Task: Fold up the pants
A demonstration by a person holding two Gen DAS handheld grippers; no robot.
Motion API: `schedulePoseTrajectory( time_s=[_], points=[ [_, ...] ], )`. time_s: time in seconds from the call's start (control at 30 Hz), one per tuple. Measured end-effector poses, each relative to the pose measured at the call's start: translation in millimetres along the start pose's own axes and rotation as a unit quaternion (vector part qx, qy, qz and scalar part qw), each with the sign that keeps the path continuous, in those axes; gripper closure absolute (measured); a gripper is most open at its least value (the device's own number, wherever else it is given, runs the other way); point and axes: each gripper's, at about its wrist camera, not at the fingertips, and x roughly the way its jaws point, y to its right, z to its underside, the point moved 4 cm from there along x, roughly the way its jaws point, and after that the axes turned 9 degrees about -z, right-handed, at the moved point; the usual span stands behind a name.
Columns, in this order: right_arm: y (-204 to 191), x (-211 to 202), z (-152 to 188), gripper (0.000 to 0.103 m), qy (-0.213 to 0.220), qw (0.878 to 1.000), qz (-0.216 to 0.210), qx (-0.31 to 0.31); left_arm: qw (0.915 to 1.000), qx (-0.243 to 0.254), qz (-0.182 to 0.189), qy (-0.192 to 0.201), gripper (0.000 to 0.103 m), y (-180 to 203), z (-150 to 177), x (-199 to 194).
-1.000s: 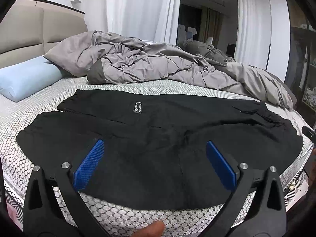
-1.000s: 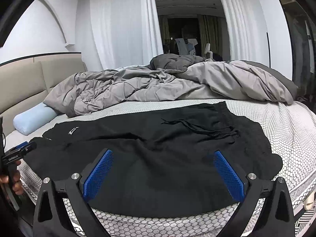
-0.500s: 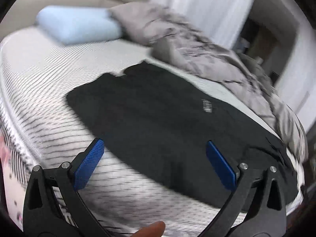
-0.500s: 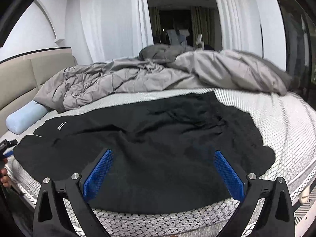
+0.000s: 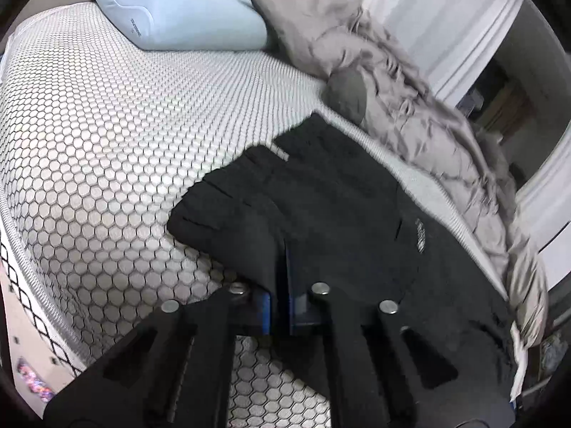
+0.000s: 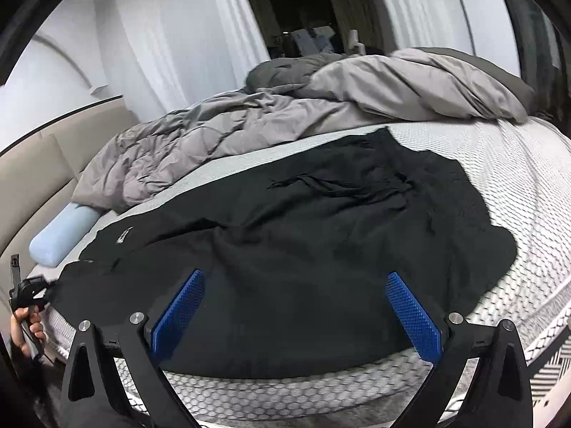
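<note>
Black pants (image 6: 321, 242) lie spread across the white honeycomb bed (image 6: 528, 178), waistband with drawstring to the right, leg cuffs to the left. In the left wrist view the pants (image 5: 357, 207) show a small white label. My left gripper (image 5: 282, 278) is shut on the near leg's cuff edge, blue pads pressed together on the black cloth. It also shows at the far left of the right wrist view (image 6: 28, 289). My right gripper (image 6: 296, 306) is open and empty, hovering over the near edge of the pants around the middle.
A crumpled grey duvet (image 6: 285, 117) lies along the far side of the bed, also seen in the left wrist view (image 5: 410, 89). A light blue pillow (image 5: 178, 10) sits by the beige headboard (image 6: 43, 164). White curtains hang behind.
My left gripper swung left to the leg cuffs and closed on the near cuff. My right gripper moved slightly closer to the pants and stayed open.
</note>
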Motion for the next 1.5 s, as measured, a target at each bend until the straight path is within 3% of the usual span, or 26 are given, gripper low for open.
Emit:
schedulePoseTrajectory(
  time_s=[0.07, 0.23, 0.33, 0.47, 0.53, 0.6, 0.7, 0.8, 0.9, 0.93, 0.97, 1.03, 1.1, 1.17, 1.2, 1.23, 1.27, 1.4, 1.5],
  points=[
    [19.4, -10.9, 0.1, 0.000, 0.014, 0.999, 0.031, 0.027, 0.9995, -0.014, -0.012, 0.026, 0.102, -10.8, -3.7, -9.2],
    [79.5, -39.0, 7.9, 0.002, 0.029, 0.988, 0.053, 0.140, 0.9987, -0.008, -0.037, 0.034, 0.102, -18.6, 1.2, -15.3],
    [104.6, -29.9, 6.3, 0.015, 0.011, 0.978, -0.004, 0.206, 0.9978, 0.010, -0.044, 0.047, 0.102, -8.2, 1.7, -20.8],
    [126.5, -2.3, -8.6, 0.032, -0.012, 0.971, -0.002, 0.240, 0.9980, 0.013, -0.045, 0.043, 0.102, -0.2, 2.5, -19.2],
    [137.3, 9.7, -13.2, 0.070, -0.021, 0.967, 0.012, 0.253, 0.9983, 0.011, -0.040, 0.041, 0.102, -3.7, 4.3, -21.9],
    [137.3, 9.0, -19.8, 0.090, -0.015, 0.967, 0.007, 0.254, 0.9985, 0.010, -0.032, 0.043, 0.102, -5.8, 4.6, -25.1],
    [127.7, -20.7, -29.8, 0.092, 0.031, 0.974, 0.025, 0.223, 0.9988, 0.015, -0.020, 0.041, 0.102, -11.8, 11.3, -34.3],
    [128.8, -34.4, -18.9, 0.092, 0.027, 0.973, 0.068, 0.219, 0.9993, 0.031, -0.020, -0.011, 0.101, -12.3, 22.5, -19.3],
    [132.7, -13.1, -8.1, 0.088, -0.027, 0.970, 0.116, 0.212, 0.9980, 0.053, -0.033, -0.012, 0.101, -5.6, 25.4, -17.2],
    [129.9, -17.3, -7.8, 0.088, -0.020, 0.971, 0.124, 0.202, 0.9983, 0.051, -0.030, -0.001, 0.101, -5.0, 25.1, -21.0],
    [124.5, -21.2, -13.0, 0.078, -0.006, 0.973, 0.127, 0.193, 0.9984, 0.049, -0.029, 0.009, 0.096, -5.1, 24.3, -25.5],
    [111.5, -41.1, -25.9, 0.045, 0.048, 0.975, 0.130, 0.174, 0.9984, 0.040, -0.033, 0.024, 0.079, -9.2, 22.1, -34.8],
    [93.6, -56.9, -41.5, 0.031, 0.082, 0.977, 0.134, 0.146, 0.9976, 0.025, -0.045, 0.047, 0.036, -14.9, 19.0, -49.9],
    [78.5, -60.9, -53.6, 0.021, 0.086, 0.983, 0.110, 0.121, 0.9980, 0.011, -0.022, 0.058, 0.022, -14.4, 12.1, -64.6],
    [69.6, -58.0, -61.3, 0.008, 0.081, 0.986, 0.092, 0.110, 0.9982, 0.012, -0.007, 0.059, 0.015, -10.5, 7.4, -71.1],
    [61.5, -54.2, -67.3, 0.004, 0.079, 0.988, 0.081, 0.104, 0.9979, 0.018, 0.004, 0.062, 0.011, -3.6, 3.1, -77.7],
    [51.6, -47.6, -74.3, 0.004, 0.077, 0.991, 0.066, 0.093, 0.9975, 0.026, 0.008, 0.065, 0.000, 2.8, 0.3, -81.8],
    [22.9, -9.4, -98.5, 0.000, 0.054, 0.995, 0.030, 0.075, 0.9964, 0.063, 0.022, 0.053, 0.001, 49.4, -11.3, -74.2],
    [14.8, 24.5, -111.8, 0.000, 0.029, 0.996, 0.005, 0.088, 0.9959, 0.076, 0.049, -0.007, 0.001, 91.1, -22.0, -33.1]
  ],
)
